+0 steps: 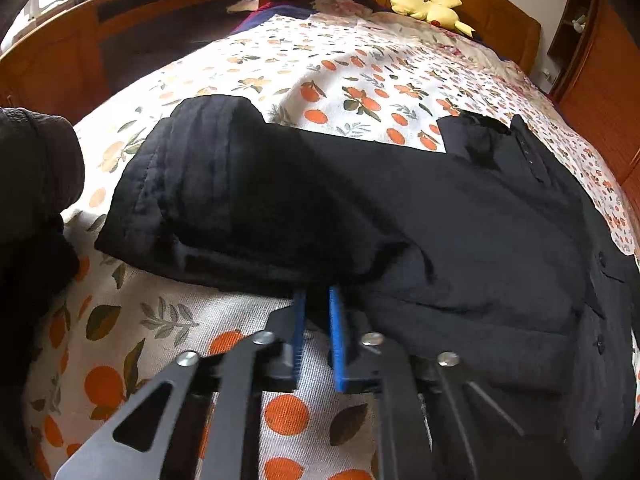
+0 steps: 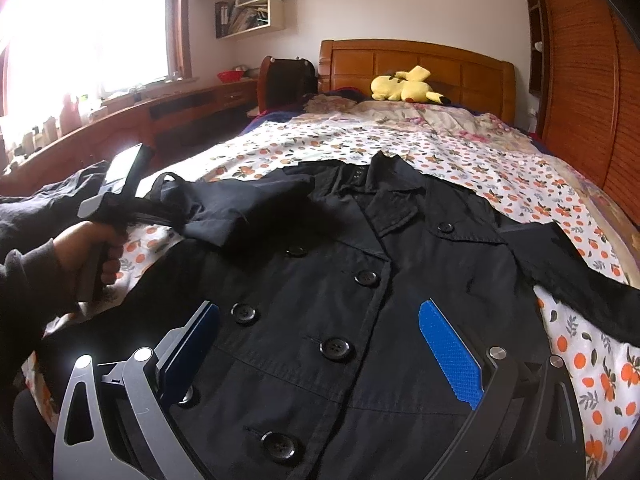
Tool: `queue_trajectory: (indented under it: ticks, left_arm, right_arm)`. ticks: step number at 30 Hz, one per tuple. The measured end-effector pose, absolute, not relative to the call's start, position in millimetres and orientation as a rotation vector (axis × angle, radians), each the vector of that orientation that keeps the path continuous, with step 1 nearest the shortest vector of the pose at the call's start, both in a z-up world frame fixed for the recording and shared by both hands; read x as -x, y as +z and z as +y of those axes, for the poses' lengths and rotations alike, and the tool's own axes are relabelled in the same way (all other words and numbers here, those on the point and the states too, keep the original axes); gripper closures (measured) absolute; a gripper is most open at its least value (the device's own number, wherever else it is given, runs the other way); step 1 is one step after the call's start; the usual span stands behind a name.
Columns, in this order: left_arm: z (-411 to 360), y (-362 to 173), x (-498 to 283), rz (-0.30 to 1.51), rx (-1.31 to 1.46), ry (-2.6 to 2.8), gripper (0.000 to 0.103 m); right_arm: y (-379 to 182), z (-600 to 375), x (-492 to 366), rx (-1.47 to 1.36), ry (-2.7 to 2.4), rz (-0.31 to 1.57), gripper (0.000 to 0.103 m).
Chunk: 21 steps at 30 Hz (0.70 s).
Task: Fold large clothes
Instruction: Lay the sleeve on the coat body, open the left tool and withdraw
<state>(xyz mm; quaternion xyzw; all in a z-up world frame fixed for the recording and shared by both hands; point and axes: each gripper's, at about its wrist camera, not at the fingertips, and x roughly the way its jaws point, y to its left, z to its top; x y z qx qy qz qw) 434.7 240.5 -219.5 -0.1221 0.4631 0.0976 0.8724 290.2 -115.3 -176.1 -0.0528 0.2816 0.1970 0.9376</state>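
On a bed (image 2: 460, 160) with an orange-print sheet, before a wooden headboard (image 2: 416, 68), a black coat (image 2: 340, 288) is spread flat. Its sleeve (image 1: 224, 184) is pinched in the closed left gripper (image 1: 318, 300); the right gripper (image 2: 320, 344) is held wide open over the buttoned front.

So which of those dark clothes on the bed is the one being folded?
Start at the wooden headboard with the yellow plush toy, then come down the orange-print bedspread. The black double-breasted coat lies face up across it. Big round buttons and a notched collar set it apart from the crumpled dark clothes beside the window.
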Motion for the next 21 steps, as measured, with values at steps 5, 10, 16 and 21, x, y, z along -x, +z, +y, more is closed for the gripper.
queue_trajectory:
  ticks: [5, 10, 16, 21]
  left_arm:
    - [225, -197, -423, 0.908, 0.208, 0.206, 0.1]
    - [186, -160, -410, 0.859, 0.119, 0.15, 0.1]
    - [126, -105, -382, 0.753, 0.044, 0.04, 0.1]
    - [74, -83, -356, 0.708, -0.014, -0.045, 0.1]
  right_arm:
    - [-172, -124, -289, 0.098, 0.385, 0.561, 0.006]
    - [-174, -132, -295, 0.088, 0.366, 0.568, 0.006]
    - [-170, -147, -296, 0.074, 0.339, 0.56, 0.006]
    - [-166, -163, -297, 0.063, 0.302, 0.55, 0.006]
